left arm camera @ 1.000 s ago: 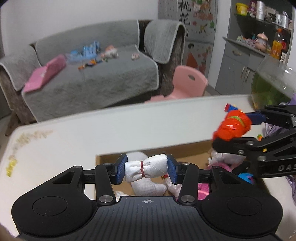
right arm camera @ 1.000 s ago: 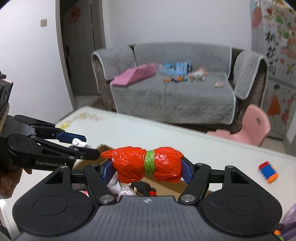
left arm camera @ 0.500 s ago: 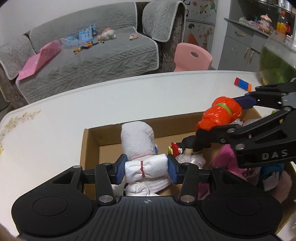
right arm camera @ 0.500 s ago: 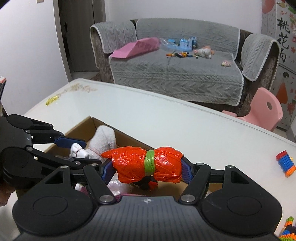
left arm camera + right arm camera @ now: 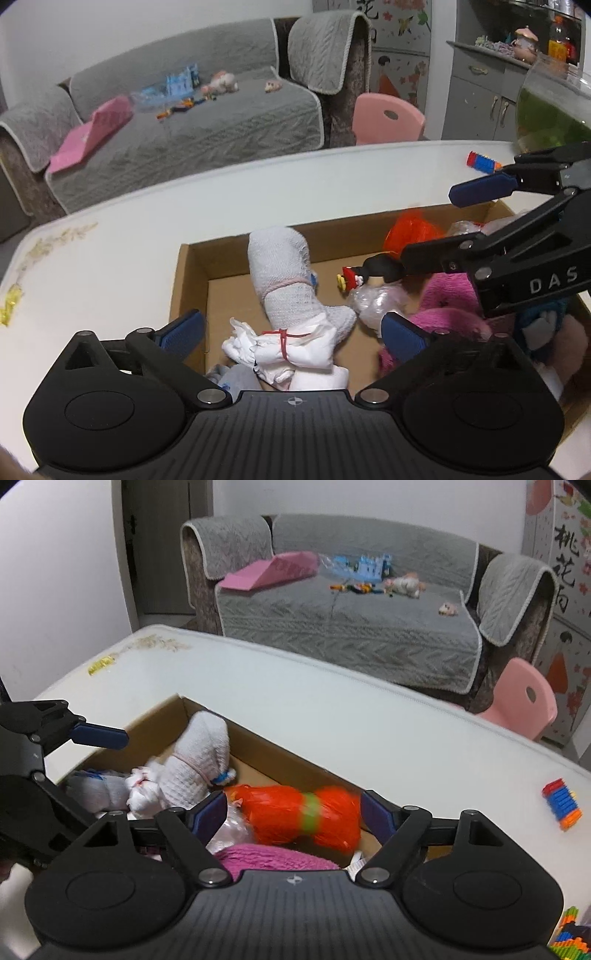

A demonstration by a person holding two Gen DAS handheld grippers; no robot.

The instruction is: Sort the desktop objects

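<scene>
The left gripper (image 5: 291,332) has its jaws opening, spread wide over the box (image 5: 192,280). The white bundle (image 5: 284,349), tied with a red band, lies between the blue pads but touches neither; it rests on other cloth items at the near end of the box. Just beyond it a grey-white roll (image 5: 284,273) leans toward the far wall.

The right gripper (image 5: 293,812) also has its jaws opening. The orange bundle (image 5: 303,818) with a green band sits blurred between its pads, clear of both, just above a pink cloth (image 5: 273,860) inside the box (image 5: 295,760).

In the left view the right gripper reaches in from the right over the box, with a small black figure (image 5: 373,271) and a clear bag (image 5: 373,301) below it. The box stands on the white surface (image 5: 147,229). A striped block stack (image 5: 559,803) lies well apart to the right. Behind the surface are a grey sofa (image 5: 351,616) and a pink chair (image 5: 524,701).
</scene>
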